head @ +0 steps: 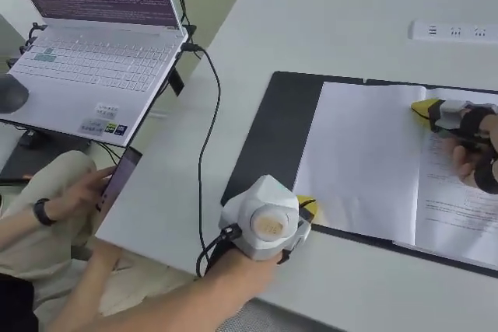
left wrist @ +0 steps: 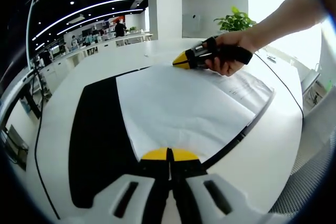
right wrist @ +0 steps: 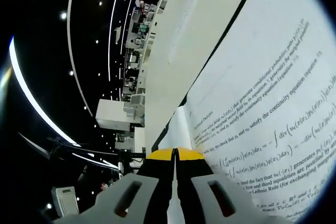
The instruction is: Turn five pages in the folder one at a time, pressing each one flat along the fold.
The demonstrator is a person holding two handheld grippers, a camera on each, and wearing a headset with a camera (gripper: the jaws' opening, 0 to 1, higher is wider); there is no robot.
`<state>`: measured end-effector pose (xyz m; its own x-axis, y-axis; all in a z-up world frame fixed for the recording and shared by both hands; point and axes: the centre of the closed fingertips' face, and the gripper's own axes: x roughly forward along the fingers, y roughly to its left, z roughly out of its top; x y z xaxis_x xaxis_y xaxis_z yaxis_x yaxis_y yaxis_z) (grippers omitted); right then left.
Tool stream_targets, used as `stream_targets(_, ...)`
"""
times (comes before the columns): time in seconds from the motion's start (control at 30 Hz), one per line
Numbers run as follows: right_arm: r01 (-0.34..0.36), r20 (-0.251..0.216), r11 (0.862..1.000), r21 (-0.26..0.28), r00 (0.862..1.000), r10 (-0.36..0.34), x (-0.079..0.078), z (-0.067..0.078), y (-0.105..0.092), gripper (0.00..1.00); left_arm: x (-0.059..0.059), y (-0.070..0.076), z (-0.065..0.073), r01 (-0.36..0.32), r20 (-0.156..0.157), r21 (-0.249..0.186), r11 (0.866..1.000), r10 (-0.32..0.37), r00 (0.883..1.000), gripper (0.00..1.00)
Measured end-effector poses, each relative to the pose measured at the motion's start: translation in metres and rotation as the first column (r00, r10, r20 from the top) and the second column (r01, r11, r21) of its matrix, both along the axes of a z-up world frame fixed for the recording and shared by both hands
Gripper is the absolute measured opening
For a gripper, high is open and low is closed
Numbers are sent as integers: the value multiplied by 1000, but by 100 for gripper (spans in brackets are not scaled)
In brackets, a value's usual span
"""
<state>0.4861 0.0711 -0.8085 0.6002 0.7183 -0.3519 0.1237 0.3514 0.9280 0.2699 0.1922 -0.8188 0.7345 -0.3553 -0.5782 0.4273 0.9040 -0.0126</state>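
A black folder (head: 268, 134) lies open on the white table. Its left page (head: 362, 157) is blank and its right page (head: 459, 200) carries printed text. My left gripper (head: 306, 206) rests at the near edge of the blank page (left wrist: 173, 103) with its jaws shut and nothing visibly between them (left wrist: 169, 154). My right gripper (head: 424, 108) sits by the fold near the folder's far edge, tips down on the paper. Its jaws are shut (right wrist: 174, 154) against the printed page (right wrist: 262, 93). The left gripper view also catches the right gripper (left wrist: 184, 59), held in a hand.
An open laptop (head: 93, 60) stands at the far left, with a black cable (head: 208, 114) running along the table's left edge. A white power strip (head: 451, 31) lies at the back right. A person (head: 54, 215) sits low on the left holding a phone.
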Motion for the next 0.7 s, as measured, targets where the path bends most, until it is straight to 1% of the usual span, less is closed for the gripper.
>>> stream_targets(0.07,-3,-3,1000,-10,1000,3,6,-2,2,0,0,0,0,0,3,-1,1000,0,1000,0)
stream_targets(0.1,19,2,1000,-14,1000,-19,12,-1,1,0,0,0,0,0,3,-2,1000,0,1000,0)
stream_targets(0.13,35,1,999,-17,999,-35,15,-1,1,0,0,0,-1,-2,2,-6,1000,2,1000,0)
stream_targets(0.23,77,-5,997,1,997,-77,25,-2,0,0,0,0,-1,1,3,-6,1000,-1,1000,0)
stream_targets(0.3,111,-11,994,23,994,-111,32,-2,-2,0,0,0,-1,5,5,-5,1000,-5,1000,0)
stream_targets(0.37,132,9,991,19,991,-133,37,-2,-4,0,0,0,-1,3,6,-10,1000,-3,1000,0)
stream_targets(0.4,151,-2,988,27,989,-151,39,-2,-4,0,0,0,-1,1,7,-11,1000,-1,1000,0)
stream_targets(0.47,163,-10,986,37,987,-163,40,-2,-5,0,0,0,-2,-2,11,-12,1000,2,1000,0)
stream_targets(0.57,160,-20,986,48,987,-159,39,-1,-5,0,0,0,-2,-3,13,-12,1000,3,1000,0)
stream_targets(0.63,143,-24,989,42,990,-142,36,-2,-5,0,0,1,-2,-8,11,-21,1000,8,1000,0)
stream_targets(0.67,134,-30,990,43,991,-133,33,-2,-4,0,0,0,-2,-6,11,-19,1000,6,1000,0)
stream_targets(0.7,111,-35,993,43,993,-109,27,-2,-3,0,-1,0,-2,-5,10,-18,1000,5,1000,0)
